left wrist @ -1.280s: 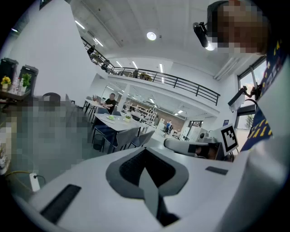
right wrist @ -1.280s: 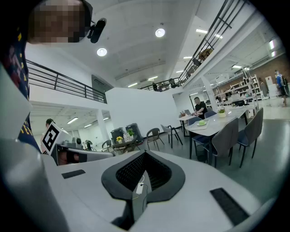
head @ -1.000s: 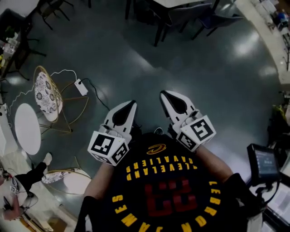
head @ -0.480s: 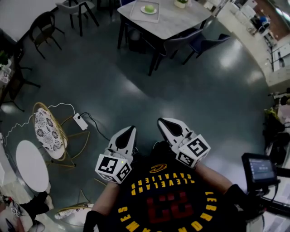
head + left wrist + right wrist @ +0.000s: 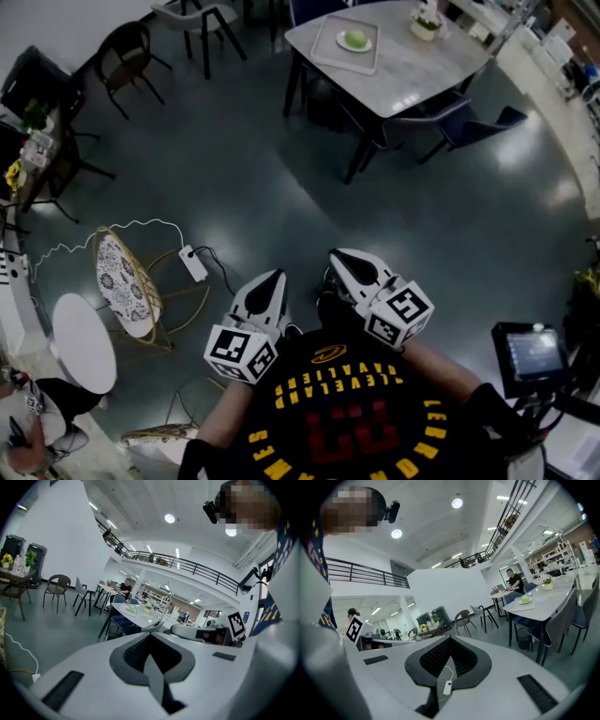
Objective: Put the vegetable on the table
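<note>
Looking at the green vegetable [image 5: 355, 37], I see it on a small plate [image 5: 367, 47] inside a tray [image 5: 331, 54] on the grey surface [image 5: 424, 73]. My left gripper [image 5: 276, 276] and right gripper [image 5: 337, 256] are far from it, jaws closed tight, holding nothing.

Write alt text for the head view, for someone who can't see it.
A person holds the left gripper and right gripper, both shut and empty, over a dark floor. Ahead, a table bears a green vegetable on a tray.
</note>
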Demonstrator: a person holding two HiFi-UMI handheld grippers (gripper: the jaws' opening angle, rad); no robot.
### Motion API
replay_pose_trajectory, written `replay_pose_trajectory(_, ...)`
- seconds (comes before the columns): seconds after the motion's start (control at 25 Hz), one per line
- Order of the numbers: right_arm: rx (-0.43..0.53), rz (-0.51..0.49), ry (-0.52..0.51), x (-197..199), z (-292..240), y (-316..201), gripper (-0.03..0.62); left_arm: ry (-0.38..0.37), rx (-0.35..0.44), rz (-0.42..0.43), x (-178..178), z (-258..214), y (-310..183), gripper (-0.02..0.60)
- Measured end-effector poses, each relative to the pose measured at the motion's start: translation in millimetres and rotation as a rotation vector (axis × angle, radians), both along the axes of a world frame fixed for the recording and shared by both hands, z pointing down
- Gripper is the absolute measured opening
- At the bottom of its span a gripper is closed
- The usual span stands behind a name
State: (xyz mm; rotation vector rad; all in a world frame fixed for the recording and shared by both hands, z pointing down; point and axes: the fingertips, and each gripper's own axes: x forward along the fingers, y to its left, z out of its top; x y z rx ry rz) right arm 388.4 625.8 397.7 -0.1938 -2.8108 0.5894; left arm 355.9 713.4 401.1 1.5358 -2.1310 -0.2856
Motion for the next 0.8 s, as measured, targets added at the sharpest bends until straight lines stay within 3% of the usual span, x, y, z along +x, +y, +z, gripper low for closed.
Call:
replay_pose_trajectory(0.4, -0.014, -0.051, -0.032, -72.2, -9.5, -110.1, 0.005, -0.074, -0.015, -0.017, -58.6, -19.6, -114.2, 0.0)
replay_pose_trajectory(0.64, -0.028, -0.056, -0.013, -108.1, 1.8, -141.7, 0.005, -0.045, -0.021, -0.04, -99.1, -14.0, -142.4, 0.0)
replay_pose_trajectory(0.8, -0.015, -0.018, -0.003, -139.0, 11.2, -164.4, 0.005, -0.025, -0.014, -0.01, -134.5, -3.1, -163.5, 0.0)
